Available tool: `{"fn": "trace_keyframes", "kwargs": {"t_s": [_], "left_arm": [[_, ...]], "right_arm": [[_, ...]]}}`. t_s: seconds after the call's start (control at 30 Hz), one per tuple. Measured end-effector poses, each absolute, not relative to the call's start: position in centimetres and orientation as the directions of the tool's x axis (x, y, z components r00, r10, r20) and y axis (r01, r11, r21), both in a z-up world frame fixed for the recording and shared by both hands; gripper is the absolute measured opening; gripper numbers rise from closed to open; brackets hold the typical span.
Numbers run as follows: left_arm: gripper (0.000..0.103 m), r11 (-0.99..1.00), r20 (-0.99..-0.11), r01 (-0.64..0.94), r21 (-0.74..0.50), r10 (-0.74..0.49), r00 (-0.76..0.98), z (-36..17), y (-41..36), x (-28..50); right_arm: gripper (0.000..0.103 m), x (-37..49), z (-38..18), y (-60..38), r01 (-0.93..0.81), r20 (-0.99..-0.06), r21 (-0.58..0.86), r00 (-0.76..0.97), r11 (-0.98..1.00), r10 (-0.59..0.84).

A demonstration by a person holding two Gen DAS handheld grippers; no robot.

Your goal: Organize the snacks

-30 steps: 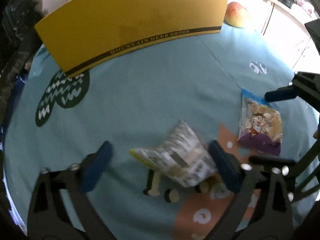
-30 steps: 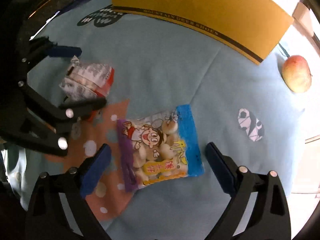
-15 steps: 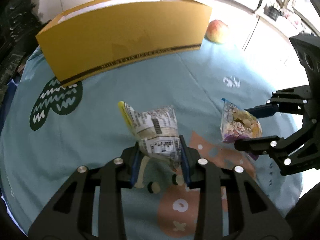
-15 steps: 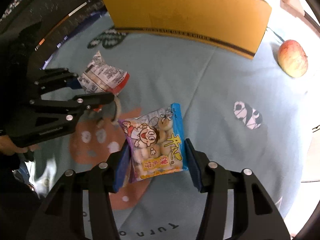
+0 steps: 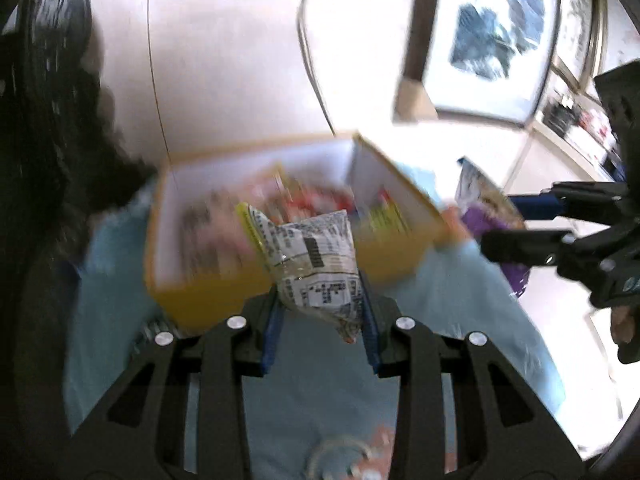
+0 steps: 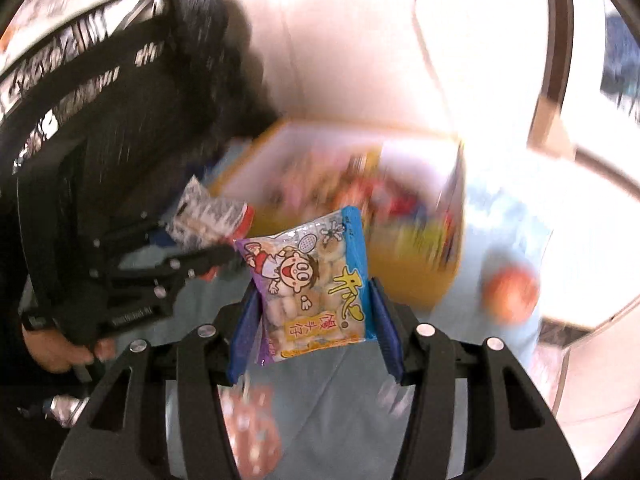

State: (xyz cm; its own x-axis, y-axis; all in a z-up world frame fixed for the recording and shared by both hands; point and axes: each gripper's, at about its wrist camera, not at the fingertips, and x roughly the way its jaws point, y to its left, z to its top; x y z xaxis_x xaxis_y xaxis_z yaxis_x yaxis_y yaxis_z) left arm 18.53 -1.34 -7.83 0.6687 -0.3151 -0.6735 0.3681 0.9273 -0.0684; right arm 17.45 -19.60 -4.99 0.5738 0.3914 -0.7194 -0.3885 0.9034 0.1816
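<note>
My left gripper (image 5: 320,328) is shut on a silver printed snack packet (image 5: 312,264) and holds it in the air before the open yellow box (image 5: 208,296). My right gripper (image 6: 314,328) is shut on a cartoon biscuit packet (image 6: 312,288) with blue and purple edges, also lifted in front of the yellow box (image 6: 416,272). The box holds several blurred snack packets. In the left wrist view the right gripper (image 5: 516,220) and its packet (image 5: 480,200) are at the right. In the right wrist view the left gripper (image 6: 192,240) with the silver packet (image 6: 208,216) is at the left.
A light blue tablecloth (image 5: 312,400) covers the table under both grippers. An apple (image 6: 510,292) lies on the cloth right of the box. A person in dark clothes (image 6: 120,120) is at the left. Both views are motion-blurred.
Both grippers closed on their packets, lifted them off the cloth and moved up towards the yellow box; its open inside now shows.
</note>
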Motion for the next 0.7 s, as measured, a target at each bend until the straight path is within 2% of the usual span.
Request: {"fn": "trace_keyframes", "kwargs": {"t_s": [0.1, 0.13, 0.17, 0.2, 0.23, 0.27, 0.37, 0.7], "left_arm": [[0.035, 0.94, -0.642, 0.341, -0.035, -0.282, 0.713, -4.6, -1.9, 22.7], [0.042, 0.943, -0.638, 0.332, -0.016, -0.265, 0.723, -3.7, -2.0, 24.1], [0.058, 0.946, -0.641, 0.325, -0.006, -0.253, 0.725, -3.2, -2.0, 25.3], [0.099, 0.953, -0.651, 0.301, 0.014, -0.22, 0.726, -2.9, -2.0, 27.0], [0.101, 0.968, -0.655, 0.245, 0.051, -0.153, 0.74, -2.8, -1.8, 28.5], [0.101, 0.976, -0.664, 0.209, 0.067, -0.113, 0.739, -3.0, -1.6, 29.6], [0.101, 0.988, -0.735, 0.15, 0.027, -0.082, 0.673, -4.3, -0.4, 32.1], [0.101, 0.993, -0.743, 0.117, -0.005, -0.082, 0.665, -7.6, 1.2, 27.4]], "right_arm": [[0.054, 21.8, -0.9, -19.5, -0.38, -0.684, 0.16, 0.623, 0.911, 0.38], [0.056, 23.1, -0.4, -19.4, -0.381, -0.678, 0.163, 0.627, 0.91, 0.384], [0.061, 24.8, 0.2, -19.2, -0.379, -0.681, 0.161, 0.626, 0.911, 0.38], [0.079, 26.5, 0.5, -19.0, -0.351, -0.692, 0.134, 0.636, 0.927, 0.342], [0.092, 27.5, 0.4, -19.0, -0.319, -0.7, 0.104, 0.649, 0.942, 0.297], [0.093, 28.8, 0.3, -19.0, -0.281, -0.709, 0.068, 0.661, 0.957, 0.245], [0.093, 30.2, -0.6, -19.4, -0.263, -0.726, 0.093, 0.642, 0.96, 0.246], [0.093, 25.4, -5.8, -20.6, -0.223, -0.769, 0.149, 0.587, 0.963, 0.255]]}}
